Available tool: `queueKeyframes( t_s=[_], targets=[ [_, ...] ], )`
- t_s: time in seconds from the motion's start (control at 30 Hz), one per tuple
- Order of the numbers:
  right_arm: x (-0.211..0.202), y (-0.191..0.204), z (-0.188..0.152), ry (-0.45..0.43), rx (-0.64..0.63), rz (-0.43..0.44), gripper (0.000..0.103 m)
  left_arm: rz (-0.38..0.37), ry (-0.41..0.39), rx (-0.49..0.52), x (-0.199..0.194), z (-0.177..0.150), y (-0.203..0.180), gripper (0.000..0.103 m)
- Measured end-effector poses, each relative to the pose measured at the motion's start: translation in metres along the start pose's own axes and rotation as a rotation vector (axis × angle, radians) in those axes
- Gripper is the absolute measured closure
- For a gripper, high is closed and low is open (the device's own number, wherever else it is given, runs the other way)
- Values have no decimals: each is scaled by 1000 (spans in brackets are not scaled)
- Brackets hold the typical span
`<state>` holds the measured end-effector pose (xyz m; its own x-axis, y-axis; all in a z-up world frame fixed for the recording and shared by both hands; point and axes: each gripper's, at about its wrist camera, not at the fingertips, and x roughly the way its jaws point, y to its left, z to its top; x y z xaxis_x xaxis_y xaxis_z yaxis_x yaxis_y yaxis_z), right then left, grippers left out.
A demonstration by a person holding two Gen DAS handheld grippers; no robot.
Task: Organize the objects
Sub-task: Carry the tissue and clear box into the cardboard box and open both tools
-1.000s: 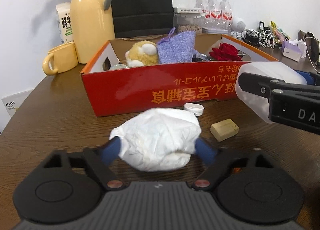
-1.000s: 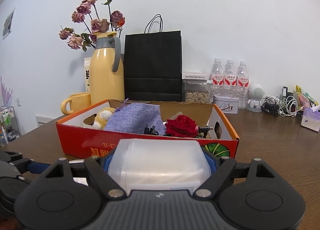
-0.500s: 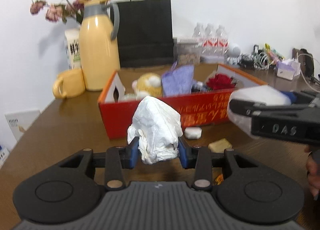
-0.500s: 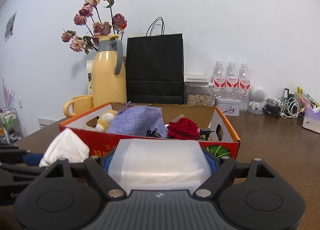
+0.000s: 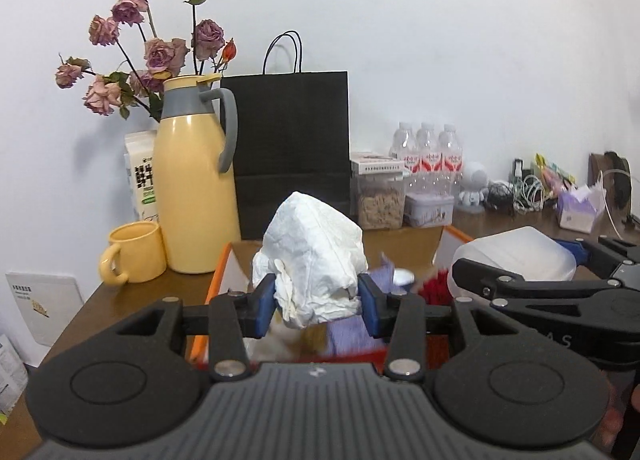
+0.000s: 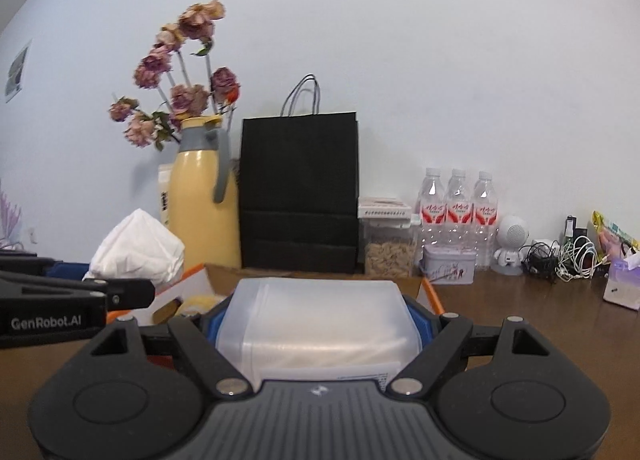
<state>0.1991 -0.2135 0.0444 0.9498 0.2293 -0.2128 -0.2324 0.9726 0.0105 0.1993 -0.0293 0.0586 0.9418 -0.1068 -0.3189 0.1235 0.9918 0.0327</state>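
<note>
Left gripper (image 5: 317, 302): jaws opening slightly, yet the blue pads still press both sides of a crumpled white tissue wad (image 5: 314, 260), held up at centre frame above the box.
Tissue wad: bulges upward out of the pads; in the right wrist view it shows at middle left (image 6: 138, 250), in front of the jug.
Right gripper (image 6: 316, 330): jaws stand wide, clamped on a translucent plastic tub (image 6: 316, 324) that fills the gap between the blue pads.
Tub: in the left wrist view it sits at right of frame (image 5: 520, 256), lifted just beside the box's right end.
Box (image 5: 218, 276): orange-edged, low centre, behind and below both grippers; inside are purple cloth (image 5: 384, 280) and something red (image 5: 436, 286), both blurred.
Jug (image 5: 192, 180): yellow, grey handle, left of centre, dried roses (image 5: 156, 56) behind it.
Mug (image 5: 134, 252): yellow, just beside the jug, lower left.
Bag (image 5: 292, 148): black paper, upright behind the box.
Bottles (image 5: 430, 156): three, right of the bag, against the wall.
</note>
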Motion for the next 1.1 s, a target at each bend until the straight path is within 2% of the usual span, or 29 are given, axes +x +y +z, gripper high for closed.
queueKeyframes(
  t_s=[0.23,0.57,0.63,0.67,0.7,0.73,0.8,0.83,0.9,1.1],
  targets=[
    [55,-11,20,22,24,-56,22,31,27,-59,52,19,2,60],
    [126,-18,14,117,38,-87,22,61,103,-115,111,25,12,58],
    [133,-20,11,141,33,-79,22,53,112,-112,116,24,13,54],
    [136,-20,10,152,29,-76,21,51,117,-105,118,23,12,46],
    [137,-21,9,161,28,-72,21,51,119,-95,119,23,12,33],
    [137,-23,9,163,37,-61,21,56,114,-85,118,23,11,27],
    [135,-25,9,161,42,-68,12,88,95,-76,115,22,11,8],
    [135,-26,9,162,42,-79,10,94,89,-77,114,23,11,2],
    [133,-30,9,159,59,-83,0,91,70,-93,111,24,13,0],
    [126,-26,8,156,37,-61,0,88,57,-88,105,26,11,0]
  ],
)
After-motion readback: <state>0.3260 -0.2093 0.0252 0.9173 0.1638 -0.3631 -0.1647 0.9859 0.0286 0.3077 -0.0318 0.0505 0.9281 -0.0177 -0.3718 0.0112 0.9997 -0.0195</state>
